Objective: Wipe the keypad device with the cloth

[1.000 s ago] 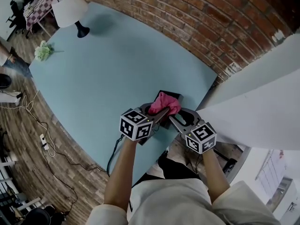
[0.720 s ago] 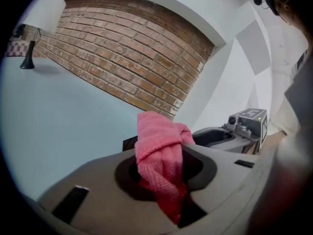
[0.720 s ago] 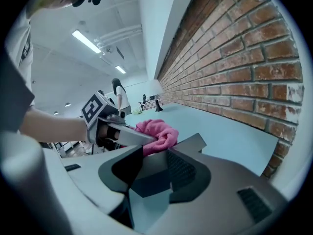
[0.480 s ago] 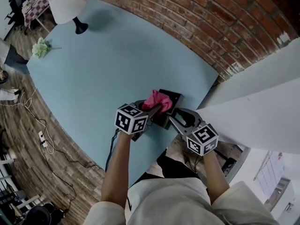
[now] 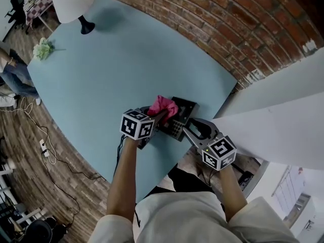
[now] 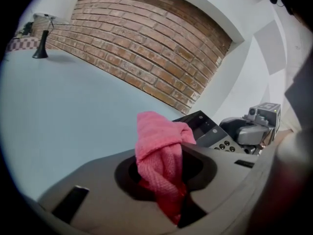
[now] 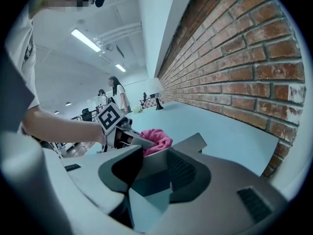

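Observation:
The black keypad device lies near the blue table's front right corner, its keys showing at the near end. My left gripper is shut on a pink cloth, which rests on the device's left edge. In the left gripper view the cloth bunches between the jaws, with the device just right of it. My right gripper is shut on the device's near right corner. In the right gripper view the device's slab sits clamped between the jaws, and the cloth lies beyond.
A white lamp and a green flower bunch stand at the table's far left. A brick wall runs along the back. A white wall rises right of the device. Cables lie on the floor; a person stands left.
My left gripper has slid the cloth to the left across the device, uncovering the keys. The right gripper has held its place on the device's corner.

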`<state>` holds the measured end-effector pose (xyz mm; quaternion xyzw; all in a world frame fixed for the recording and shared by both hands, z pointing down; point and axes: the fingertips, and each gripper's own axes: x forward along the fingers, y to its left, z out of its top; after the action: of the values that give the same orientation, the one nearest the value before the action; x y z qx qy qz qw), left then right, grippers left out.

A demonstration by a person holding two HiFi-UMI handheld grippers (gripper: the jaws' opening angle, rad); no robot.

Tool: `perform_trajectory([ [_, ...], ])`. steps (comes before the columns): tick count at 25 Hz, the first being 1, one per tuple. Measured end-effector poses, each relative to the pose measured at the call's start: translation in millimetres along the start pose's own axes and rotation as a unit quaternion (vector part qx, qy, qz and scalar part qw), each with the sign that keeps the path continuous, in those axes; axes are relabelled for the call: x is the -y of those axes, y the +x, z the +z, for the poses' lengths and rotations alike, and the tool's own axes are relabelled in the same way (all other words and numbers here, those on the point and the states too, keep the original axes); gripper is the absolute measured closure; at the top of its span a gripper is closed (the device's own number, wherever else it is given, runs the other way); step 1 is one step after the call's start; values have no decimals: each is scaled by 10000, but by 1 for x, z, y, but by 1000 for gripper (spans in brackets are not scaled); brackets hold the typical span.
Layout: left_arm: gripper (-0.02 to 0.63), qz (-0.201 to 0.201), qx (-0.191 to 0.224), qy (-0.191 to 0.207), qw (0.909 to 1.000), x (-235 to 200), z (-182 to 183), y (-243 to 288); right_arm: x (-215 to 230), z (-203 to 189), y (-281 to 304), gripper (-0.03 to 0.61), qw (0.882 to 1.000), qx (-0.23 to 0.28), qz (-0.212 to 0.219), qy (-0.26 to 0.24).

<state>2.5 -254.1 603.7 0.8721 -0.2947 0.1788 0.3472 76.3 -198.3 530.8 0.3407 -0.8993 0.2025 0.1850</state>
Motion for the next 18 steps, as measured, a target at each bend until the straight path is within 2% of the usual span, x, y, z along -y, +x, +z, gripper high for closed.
perform_trajectory([
  [5,491,187,-72,-19,9998,-12,-4,0,-1,1,1,400,10000,24,-10,24],
  [9,491,437,-84,124,9989,-19,-4,-2,0,0,1,400,10000,11,-18,43],
  [11,492,630,124,71,9979,-22,0,-10,0,0,1,400,10000,-31,-43,-28],
  [13,491,675,506,-62,9964,-17,11,-22,-1,0,0,388,9998,-92,-23,-183],
  [15,491,523,832,-46,9951,2,23,-32,-4,0,-3,391,9994,-135,105,-311],
  [18,491,81,1209,81,9926,39,43,-43,-14,-5,-7,391,9983,-172,388,-399],
])
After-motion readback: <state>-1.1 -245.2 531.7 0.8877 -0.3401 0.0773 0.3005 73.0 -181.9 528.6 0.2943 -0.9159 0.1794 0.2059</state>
